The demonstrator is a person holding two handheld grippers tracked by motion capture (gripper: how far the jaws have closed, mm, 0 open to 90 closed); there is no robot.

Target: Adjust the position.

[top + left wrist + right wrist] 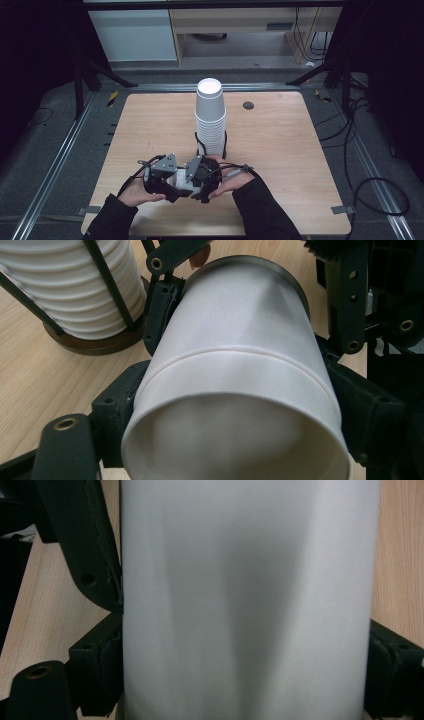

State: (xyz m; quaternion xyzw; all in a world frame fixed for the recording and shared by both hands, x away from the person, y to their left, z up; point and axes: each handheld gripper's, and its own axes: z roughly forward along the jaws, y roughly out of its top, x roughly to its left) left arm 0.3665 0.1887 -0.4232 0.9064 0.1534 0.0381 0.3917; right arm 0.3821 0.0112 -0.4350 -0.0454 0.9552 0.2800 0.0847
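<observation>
1. Paper cup [235, 365]: white, plain; lies on its side between the two grippers, low over the near middle of the wooden table [280, 135]; in the high view it shows as a white patch [181, 181] between the hands.
2. Long axis: roughly level, running across from one gripper to the other; in the left gripper view the open mouth is toward the camera and the base points away, toward the right gripper.
3. Markings: no brand, label or writing can be read on the cup's wall.
4. Left gripper [235, 405]: jaws partly closed, pads against both sides of the cup near its rim.
5. Right gripper [245, 645]: jaws flank the cup's wall, pressed to it on either side.
6. Cup stack [210, 117]: white, upright in a dark wire holder, just beyond the grippers.
</observation>
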